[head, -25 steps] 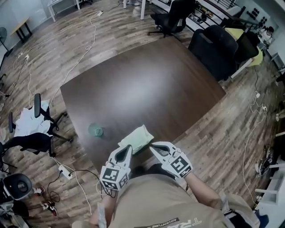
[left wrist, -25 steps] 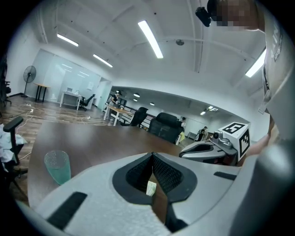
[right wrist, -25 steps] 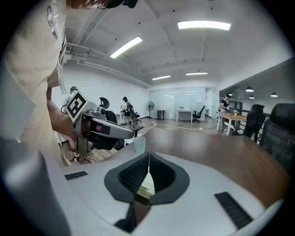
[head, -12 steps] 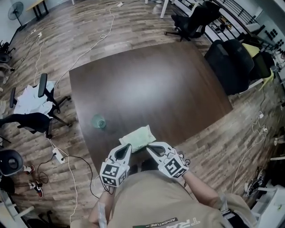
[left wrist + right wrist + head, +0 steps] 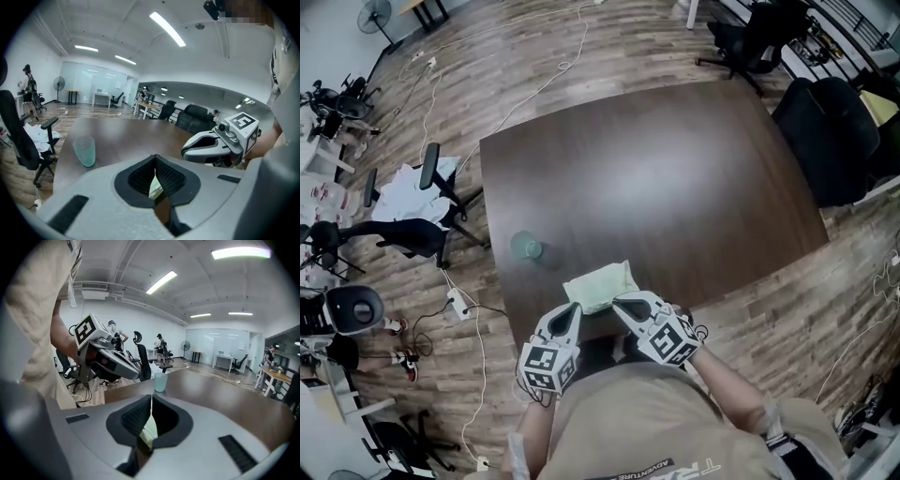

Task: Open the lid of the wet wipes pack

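Dark table (image 5: 675,169) with flat pale-green wet wipes pack (image 5: 600,286) near edge

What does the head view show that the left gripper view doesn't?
Only the head view shows the whole green wipes pack, lying flat near the table's front edge. It also shows the left gripper from above, with its marker cube. Only the left gripper view shows the ceiling lights and, up close, the left gripper's fingers closed together. Both show the green cup, the dark table and the right gripper. The left gripper view catches just a sliver of the pack under its fingers.
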The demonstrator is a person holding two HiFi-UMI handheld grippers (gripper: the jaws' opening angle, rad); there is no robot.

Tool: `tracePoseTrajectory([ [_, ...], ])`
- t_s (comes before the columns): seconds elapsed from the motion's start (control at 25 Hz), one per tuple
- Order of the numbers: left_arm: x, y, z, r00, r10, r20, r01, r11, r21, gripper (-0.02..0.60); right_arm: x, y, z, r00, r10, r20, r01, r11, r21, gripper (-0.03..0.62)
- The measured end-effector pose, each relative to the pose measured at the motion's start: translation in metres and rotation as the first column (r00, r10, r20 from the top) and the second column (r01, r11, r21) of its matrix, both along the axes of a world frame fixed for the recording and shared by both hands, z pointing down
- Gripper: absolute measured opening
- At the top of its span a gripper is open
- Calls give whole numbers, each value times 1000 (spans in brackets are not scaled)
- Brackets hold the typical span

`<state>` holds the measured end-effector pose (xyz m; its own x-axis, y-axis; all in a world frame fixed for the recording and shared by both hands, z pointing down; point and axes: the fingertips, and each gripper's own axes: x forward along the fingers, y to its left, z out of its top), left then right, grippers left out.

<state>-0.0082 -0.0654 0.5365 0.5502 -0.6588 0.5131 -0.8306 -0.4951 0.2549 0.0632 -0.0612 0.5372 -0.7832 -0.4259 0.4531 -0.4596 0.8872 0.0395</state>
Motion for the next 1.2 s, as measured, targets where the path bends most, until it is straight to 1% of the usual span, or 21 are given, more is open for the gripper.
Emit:
tracePoseTrajectory([
  [0.08,-2,0,6,999,-15,36,15,1000,3,9,2,-3,1,1000,-1,20,1,1000,3,15],
  [0.16,-4,1,14,997,-11,82,10,1000,6,9,1,-7,4,1000,1,25,-1,1000,3,14],
  [0.24,-6,6,24,995,-4,103,5,1000,-7,9,0,-6,10,1000,0,21,1,1000,-9,15],
  [0.36,-6,13,34,998,-25,60,28,998,-50,9,0,0,17,1000,-4,-13,4,1000,-23,15],
  [0.44,-8,13,40,999,-41,30,43,996,-73,9,-1,2,16,999,-12,-51,12,1000,-6,15],
  [0.52,-13,13,51,999,-45,26,47,995,-93,9,-6,5,16,997,-13,-75,13,1000,5,15],
  [0.64,-16,10,69,999,-42,13,43,992,-118,9,-12,11,22,996,-1,-89,-1,1000,-25,15],
  [0.84,-18,1,101,998,-50,-30,44,984,-173,9,-20,18,45,989,1,-148,-12,998,-68,15],
  [0.92,-19,-4,111,998,-54,-29,48,982,-182,9,-21,17,49,988,13,-153,-25,997,-77,15],
  [1.08,-21,-9,127,999,-48,-3,46,978,-201,9,-19,21,51,986,33,-165,-48,995,-88,15],
  [1.2,-21,-12,134,999,-42,-12,38,975,-219,9,-17,25,51,984,36,-175,-53,994,-95,15],
])
